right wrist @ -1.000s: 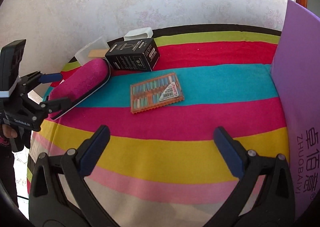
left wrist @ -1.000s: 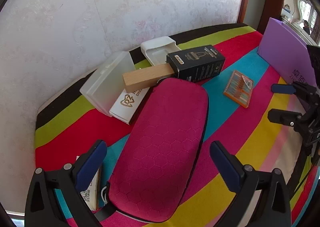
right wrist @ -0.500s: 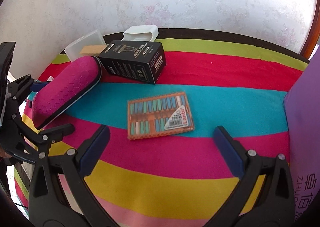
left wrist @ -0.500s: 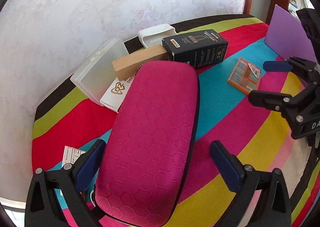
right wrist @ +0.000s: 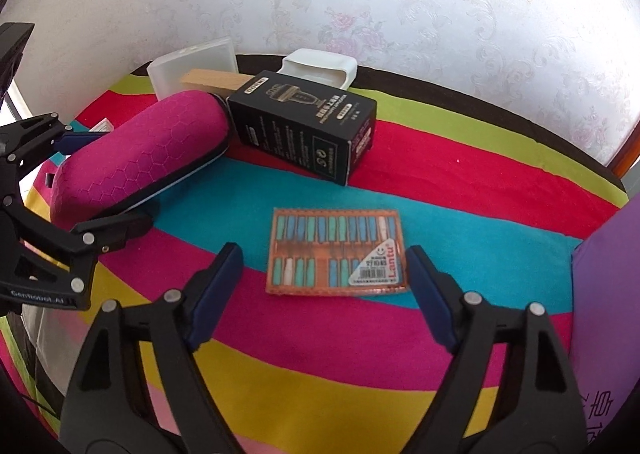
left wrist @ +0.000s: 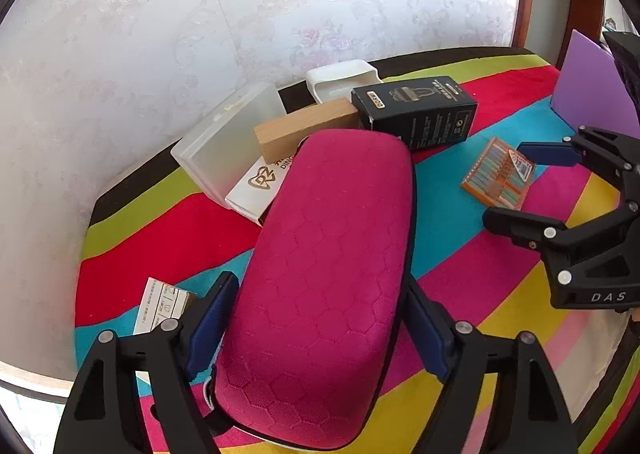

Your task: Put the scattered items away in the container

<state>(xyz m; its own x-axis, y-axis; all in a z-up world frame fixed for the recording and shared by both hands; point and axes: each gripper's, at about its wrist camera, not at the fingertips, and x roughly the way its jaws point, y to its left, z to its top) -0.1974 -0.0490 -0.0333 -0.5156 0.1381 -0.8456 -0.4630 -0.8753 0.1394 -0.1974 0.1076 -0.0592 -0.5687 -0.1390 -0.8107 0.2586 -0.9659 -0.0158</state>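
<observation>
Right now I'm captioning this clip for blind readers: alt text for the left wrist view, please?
The left gripper, its jaws just closing, straddles a magenta zip case on a striped cloth. Behind the case lie a wooden block, a black carton and white boxes; the right gripper reaches toward an orange packet.
</observation>
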